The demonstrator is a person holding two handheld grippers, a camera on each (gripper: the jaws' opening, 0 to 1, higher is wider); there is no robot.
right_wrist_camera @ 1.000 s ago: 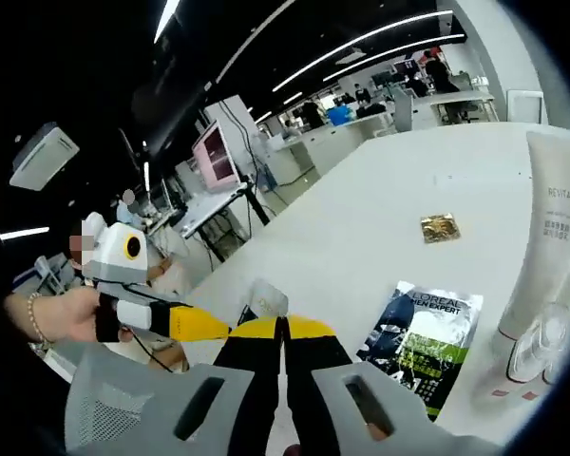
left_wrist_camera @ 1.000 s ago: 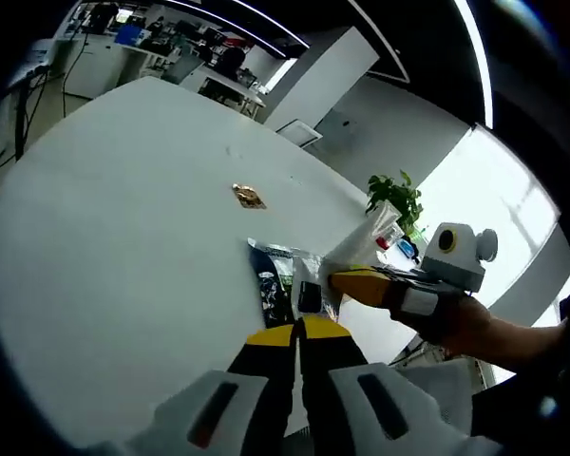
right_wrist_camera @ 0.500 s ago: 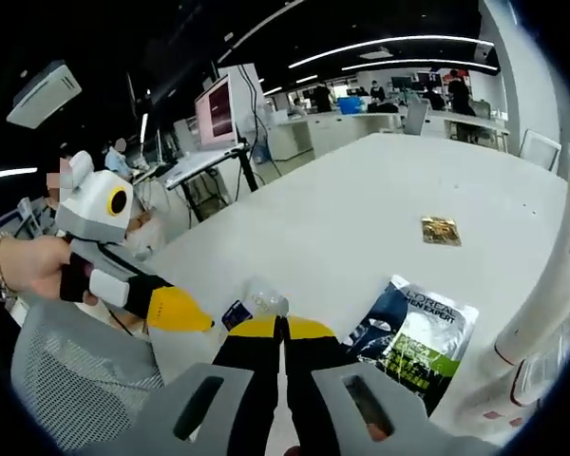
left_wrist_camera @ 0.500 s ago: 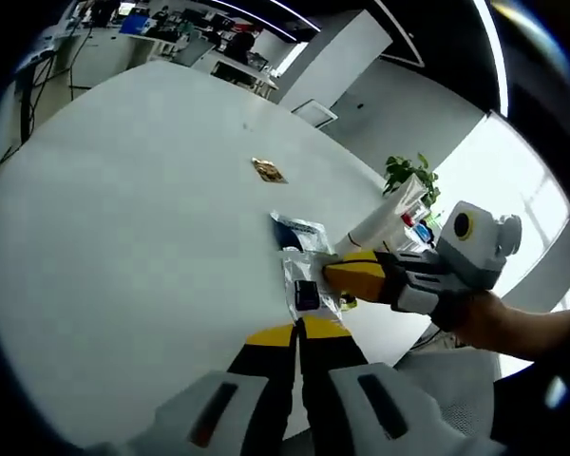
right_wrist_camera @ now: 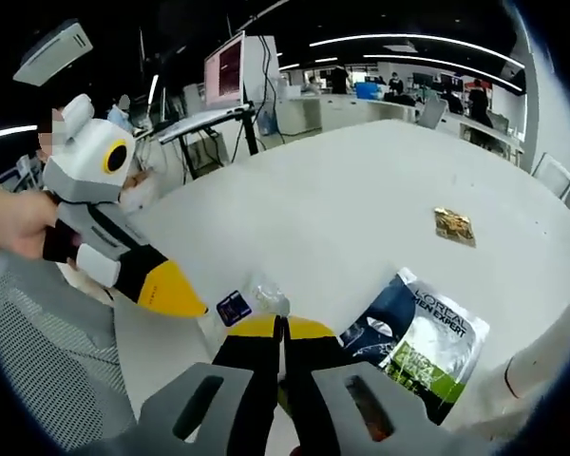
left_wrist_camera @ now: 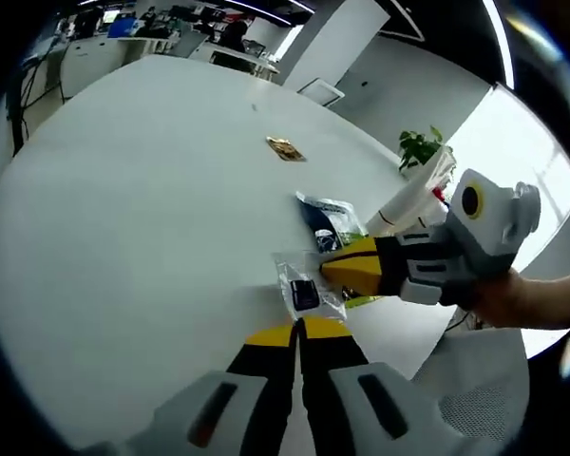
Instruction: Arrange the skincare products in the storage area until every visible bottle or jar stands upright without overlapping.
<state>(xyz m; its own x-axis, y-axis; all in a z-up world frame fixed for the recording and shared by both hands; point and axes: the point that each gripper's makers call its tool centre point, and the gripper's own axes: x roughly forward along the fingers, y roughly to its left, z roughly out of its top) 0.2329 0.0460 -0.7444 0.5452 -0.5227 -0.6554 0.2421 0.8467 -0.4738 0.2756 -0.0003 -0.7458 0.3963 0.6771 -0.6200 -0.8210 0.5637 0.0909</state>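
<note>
A small clear sachet (left_wrist_camera: 304,290) with a dark blue label sits at the tips of my right gripper (right_wrist_camera: 277,326), which is shut on its edge. In the right gripper view the sachet (right_wrist_camera: 255,296) sticks out just past the yellow tips. My left gripper (left_wrist_camera: 299,331) is shut with nothing in it, its tips just short of the sachet. A dark L'Oreal pouch (right_wrist_camera: 418,337) lies flat on the white table (left_wrist_camera: 152,209), beside a white tube (left_wrist_camera: 413,199). The right gripper (left_wrist_camera: 331,271) enters the left gripper view from the right.
A small gold sachet (left_wrist_camera: 285,149) lies farther out on the table. A potted plant (left_wrist_camera: 423,147) stands past the tube. A grey mesh chair (right_wrist_camera: 38,361) is at the table's near edge. Desks and monitors fill the room behind.
The two grippers have drawn closer together, the left one nearing the clear sachet. Both views have shifted with the hands. The pouch and gold sachet stay put.
</note>
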